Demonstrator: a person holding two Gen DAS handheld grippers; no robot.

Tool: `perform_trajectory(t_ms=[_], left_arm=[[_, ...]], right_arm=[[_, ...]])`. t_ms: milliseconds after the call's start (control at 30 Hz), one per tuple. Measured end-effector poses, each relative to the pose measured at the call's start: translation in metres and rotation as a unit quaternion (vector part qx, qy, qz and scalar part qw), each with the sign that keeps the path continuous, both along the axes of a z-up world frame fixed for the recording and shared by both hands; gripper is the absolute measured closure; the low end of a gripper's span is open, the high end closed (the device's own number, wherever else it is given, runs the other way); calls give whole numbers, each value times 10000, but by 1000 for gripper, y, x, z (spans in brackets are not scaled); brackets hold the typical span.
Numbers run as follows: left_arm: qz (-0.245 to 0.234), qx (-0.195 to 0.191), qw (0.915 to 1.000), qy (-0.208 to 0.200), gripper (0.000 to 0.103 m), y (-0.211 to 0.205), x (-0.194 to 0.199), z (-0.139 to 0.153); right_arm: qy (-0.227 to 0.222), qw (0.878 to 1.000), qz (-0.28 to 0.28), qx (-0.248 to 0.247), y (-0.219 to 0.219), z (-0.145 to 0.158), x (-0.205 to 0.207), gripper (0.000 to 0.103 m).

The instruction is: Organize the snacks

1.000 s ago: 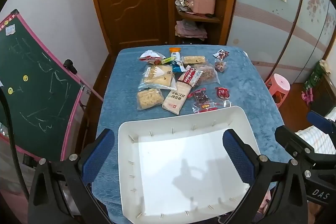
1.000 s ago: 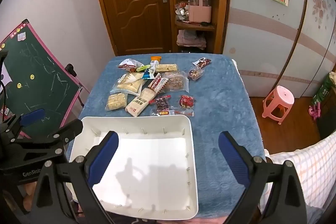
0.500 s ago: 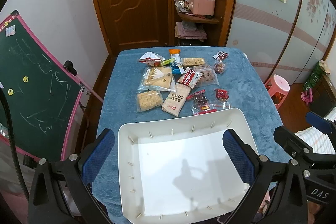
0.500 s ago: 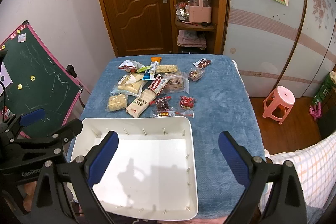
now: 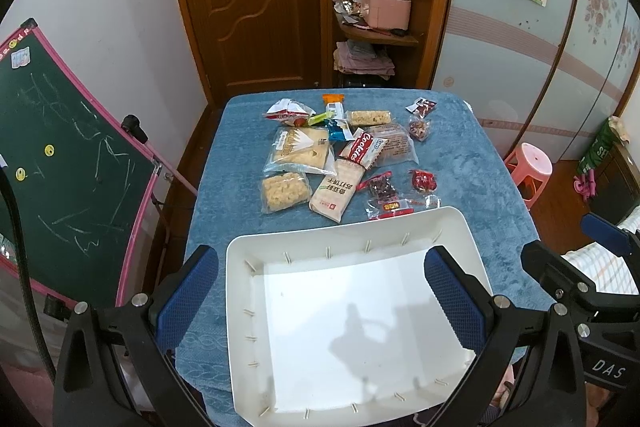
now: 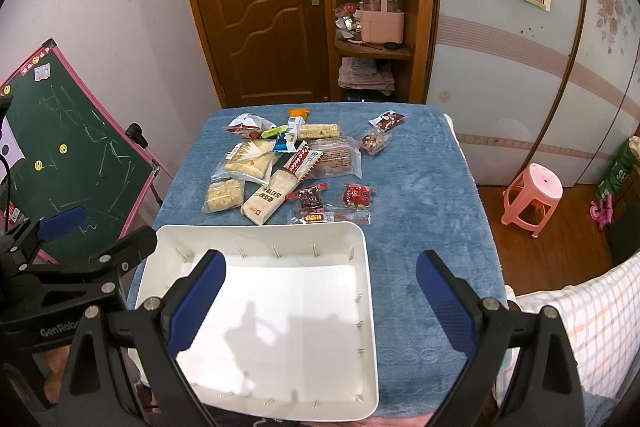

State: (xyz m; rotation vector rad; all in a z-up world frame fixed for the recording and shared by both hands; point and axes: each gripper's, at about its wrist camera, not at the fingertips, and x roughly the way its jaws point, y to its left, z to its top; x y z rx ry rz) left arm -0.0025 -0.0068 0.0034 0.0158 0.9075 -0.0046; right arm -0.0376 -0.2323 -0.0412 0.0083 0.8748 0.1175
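Note:
Several wrapped snacks lie in a loose pile (image 5: pixel 340 155) on the far half of a blue-covered table (image 5: pixel 472 171); the pile also shows in the right wrist view (image 6: pixel 296 167). An empty white tray (image 5: pixel 248 307) sits at the near edge, also in the right wrist view (image 6: pixel 366 307). My left gripper (image 5: pixel 320 287) is open and empty, held above the tray. My right gripper (image 6: pixel 320 287) is open and empty, above the tray's right side. Red packets (image 5: pixel 424 181) lie just beyond the tray's far rim.
A green chalkboard easel (image 5: pixel 60 155) stands left of the table. A wooden door and corner shelf (image 5: pixel 376 7) are behind it. A pink stool (image 6: pixel 532 193) stands on the floor to the right. A checked cloth (image 6: pixel 592 327) lies at the near right.
Both grippers have drifted slightly; the snacks and tray sit a little lower or nearer in view. Nothing was taken hold of or let go.

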Motion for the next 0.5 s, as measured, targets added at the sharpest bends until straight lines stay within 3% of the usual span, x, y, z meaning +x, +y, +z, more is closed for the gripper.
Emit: perform_trajectory(t_ms=[500], left_arm=[[-9,-7,10000,10,1,1,2,3]], right_arm=[[10,10000,0,20,-1,-1,0,6]])
